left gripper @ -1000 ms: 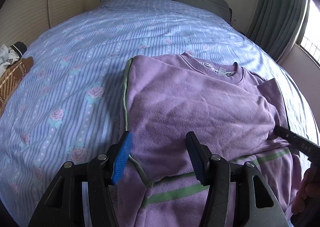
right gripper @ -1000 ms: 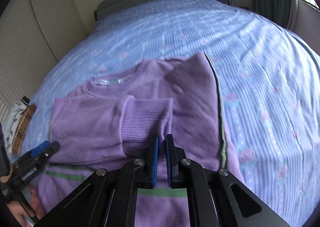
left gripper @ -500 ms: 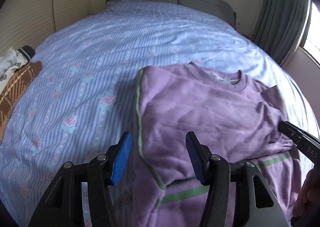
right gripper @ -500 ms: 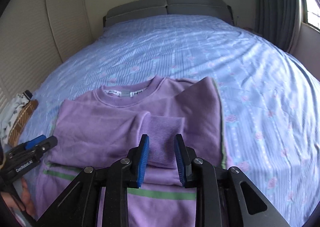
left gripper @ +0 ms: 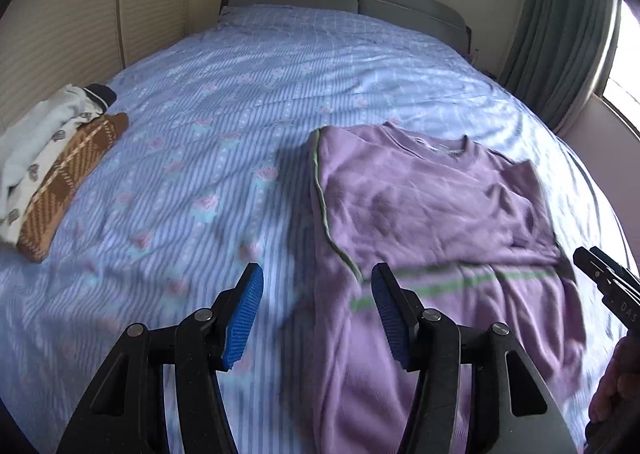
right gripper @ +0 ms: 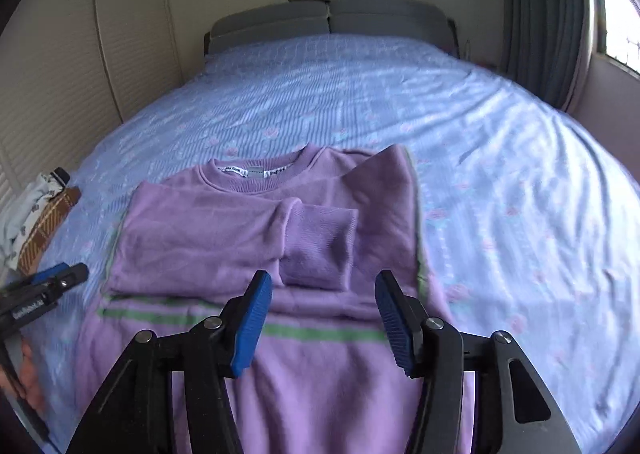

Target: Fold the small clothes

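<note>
Sweatshirt [right gripper: 248,238] lies flat on the bed [right gripper: 500,158], sleeves folded in, cuff [right gripper: 320,246] on its chest. Right hand-held gripper [right gripper: 320,318] is opening, nothing between its jaws; left hand-held gripper [left gripper: 316,310] stands apart, empty. Next, pinch both hem corners squarely and fold upward evenly.

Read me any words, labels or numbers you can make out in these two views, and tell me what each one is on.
"DAS": white letters on the black right gripper, cut off by the frame edge in the left wrist view.
White lettering on the black left gripper: too blurred to read.
Neck label inside the collar of the purple sweatshirt: print too small and blurred to read.
No other text shows.
</note>
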{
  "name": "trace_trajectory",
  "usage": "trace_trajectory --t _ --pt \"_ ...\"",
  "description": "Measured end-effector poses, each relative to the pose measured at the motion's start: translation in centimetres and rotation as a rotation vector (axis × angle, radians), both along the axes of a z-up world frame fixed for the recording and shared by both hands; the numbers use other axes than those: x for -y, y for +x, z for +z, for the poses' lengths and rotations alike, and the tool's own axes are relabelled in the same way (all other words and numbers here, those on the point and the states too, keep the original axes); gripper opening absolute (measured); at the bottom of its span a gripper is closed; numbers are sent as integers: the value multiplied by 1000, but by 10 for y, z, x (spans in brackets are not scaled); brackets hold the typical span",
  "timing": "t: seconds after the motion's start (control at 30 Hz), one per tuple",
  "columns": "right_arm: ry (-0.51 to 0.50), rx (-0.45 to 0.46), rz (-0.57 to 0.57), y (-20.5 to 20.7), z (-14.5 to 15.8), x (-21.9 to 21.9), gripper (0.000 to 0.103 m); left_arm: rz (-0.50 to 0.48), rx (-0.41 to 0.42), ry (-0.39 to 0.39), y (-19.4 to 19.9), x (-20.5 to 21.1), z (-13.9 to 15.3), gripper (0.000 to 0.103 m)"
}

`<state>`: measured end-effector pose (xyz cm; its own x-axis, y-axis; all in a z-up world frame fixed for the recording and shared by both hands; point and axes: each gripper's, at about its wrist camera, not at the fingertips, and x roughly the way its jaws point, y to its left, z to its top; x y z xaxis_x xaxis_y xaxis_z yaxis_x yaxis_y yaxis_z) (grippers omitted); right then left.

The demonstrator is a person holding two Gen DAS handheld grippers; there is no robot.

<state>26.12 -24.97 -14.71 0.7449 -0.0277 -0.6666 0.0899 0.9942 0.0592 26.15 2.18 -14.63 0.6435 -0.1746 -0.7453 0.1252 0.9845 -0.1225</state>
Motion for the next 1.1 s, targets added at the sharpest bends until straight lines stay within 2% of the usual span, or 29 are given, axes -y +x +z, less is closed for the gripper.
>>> trace_trajectory --t 0.13,0.27,0.37,0.5,0.6,0.7,0.8,0.97,1.1 --pt "4 13 -40 -58 9 13 55 -27 -4 -10 -45 1 2 55" --pt "26 0 -88 -106 6 32 55 -45 -17 -29 -83 6 -11 55" --pt "24 -22 -110 -129 -2 43 55 -50 -53 -59 -99 11 -26 53" --pt "49 -52 -143 -151 -17 59 55 -59 -47 -32 -116 21 -42 50" --pt "81 -74 -161 -158 -29 67 55 -47 -58 -25 -121 22 -55 49" --pt "109 -84 -156 -161 -40 71 55 -33 -70 -56 -123 18 -63 49" --pt "145 -92 -127 -158 -50 68 55 -35 -76 -89 -123 17 -68 49" --pt "189 -129 -122 -145 -66 66 55 -13 -71 -86 -124 19 -72 47" --pt "213 -138 -90 -138 -74 61 54 -19 -73 -105 -125 21 -74 36"
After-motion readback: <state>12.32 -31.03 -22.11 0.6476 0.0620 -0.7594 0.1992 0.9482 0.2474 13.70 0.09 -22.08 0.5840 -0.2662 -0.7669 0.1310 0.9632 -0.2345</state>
